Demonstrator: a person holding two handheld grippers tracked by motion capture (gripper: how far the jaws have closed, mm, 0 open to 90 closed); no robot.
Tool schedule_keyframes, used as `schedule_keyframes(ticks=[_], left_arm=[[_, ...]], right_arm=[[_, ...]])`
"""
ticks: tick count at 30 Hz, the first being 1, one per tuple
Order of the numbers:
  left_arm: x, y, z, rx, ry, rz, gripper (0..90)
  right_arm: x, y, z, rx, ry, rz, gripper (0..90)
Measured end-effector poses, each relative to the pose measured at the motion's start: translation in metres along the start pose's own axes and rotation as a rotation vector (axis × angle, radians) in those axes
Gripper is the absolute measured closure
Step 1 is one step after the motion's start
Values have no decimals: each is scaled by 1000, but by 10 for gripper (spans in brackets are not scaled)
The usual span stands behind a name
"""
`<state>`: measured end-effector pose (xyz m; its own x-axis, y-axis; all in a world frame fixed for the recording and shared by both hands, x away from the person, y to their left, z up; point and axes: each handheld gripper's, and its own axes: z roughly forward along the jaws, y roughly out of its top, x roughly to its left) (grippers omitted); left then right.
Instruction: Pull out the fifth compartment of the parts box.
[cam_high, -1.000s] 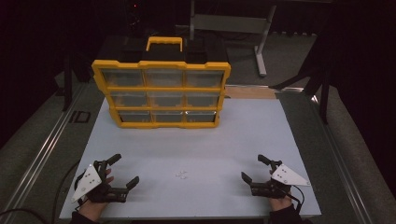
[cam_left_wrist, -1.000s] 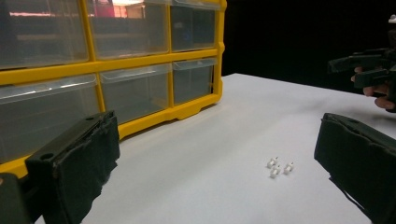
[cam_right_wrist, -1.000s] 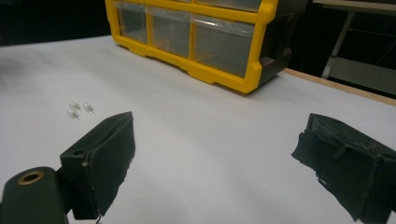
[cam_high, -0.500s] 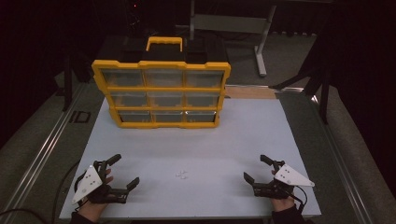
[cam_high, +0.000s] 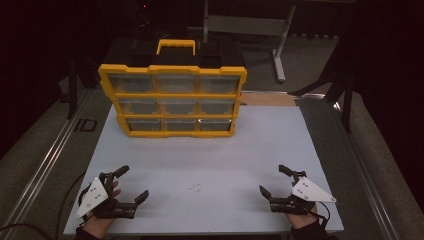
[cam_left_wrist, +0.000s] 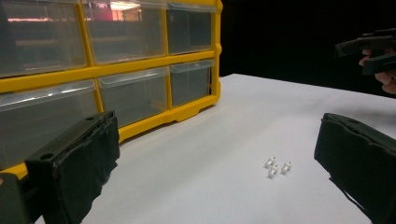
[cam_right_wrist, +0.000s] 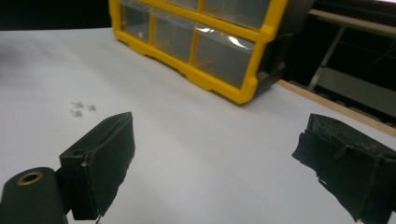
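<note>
Since a second ago the right gripper (cam_high: 276, 181) has slid slightly toward the table's right near corner, while the left gripper (cam_high: 134, 182) has hardly shifted. Both rest low on the white table (cam_high: 260, 145) at its near edge, each held in a hand, and each stands spread wide with nothing between its jaws. In the left gripper view that spread is plain, the two black pads far apart with bare tabletop between them.

The small white pieces (cam_high: 194, 187) serve as the landmark: three tiny parts in a tight cluster, lying on the table between the two grippers, roughly midway and slightly beyond the line of the fingertips. The left gripper lies to their left and a little nearer the person, the right gripper to their right, both well apart from them. In the right gripper view the pieces (cam_right_wrist: 82, 107) lie off to the left of its jaws.

Well beyond the pieces stands the yellow drawer cabinet (cam_high: 172, 100), upright, with three rows of clear drawers facing the person and a yellow handle on top.
</note>
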<state>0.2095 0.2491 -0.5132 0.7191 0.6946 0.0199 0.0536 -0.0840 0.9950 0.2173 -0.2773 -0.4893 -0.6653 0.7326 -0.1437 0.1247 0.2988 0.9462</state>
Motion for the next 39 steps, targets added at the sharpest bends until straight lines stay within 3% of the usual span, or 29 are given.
schedule_keyframes(ticks=[8, 16, 21, 33, 39], left_arm=[[0, 0, -1, -1, 0, -1, 1], [-1, 1, -1, -6, -2, -2, 2], [-1, 1, -2, -6, -2, 0, 1], [-1, 1, -2, -8, -4, 2, 1], [-1, 1, -2, -8, -3, 3, 1]], right_arm=[[7, 24, -4, -4, 17, -49, 96], [1, 65, -2, -49, 48, -110, 95], [1, 94, 8, -84, 82, -181, 92], [-3, 122, 30, -118, 117, -222, 92], [2, 136, 43, -138, 142, -258, 92]])
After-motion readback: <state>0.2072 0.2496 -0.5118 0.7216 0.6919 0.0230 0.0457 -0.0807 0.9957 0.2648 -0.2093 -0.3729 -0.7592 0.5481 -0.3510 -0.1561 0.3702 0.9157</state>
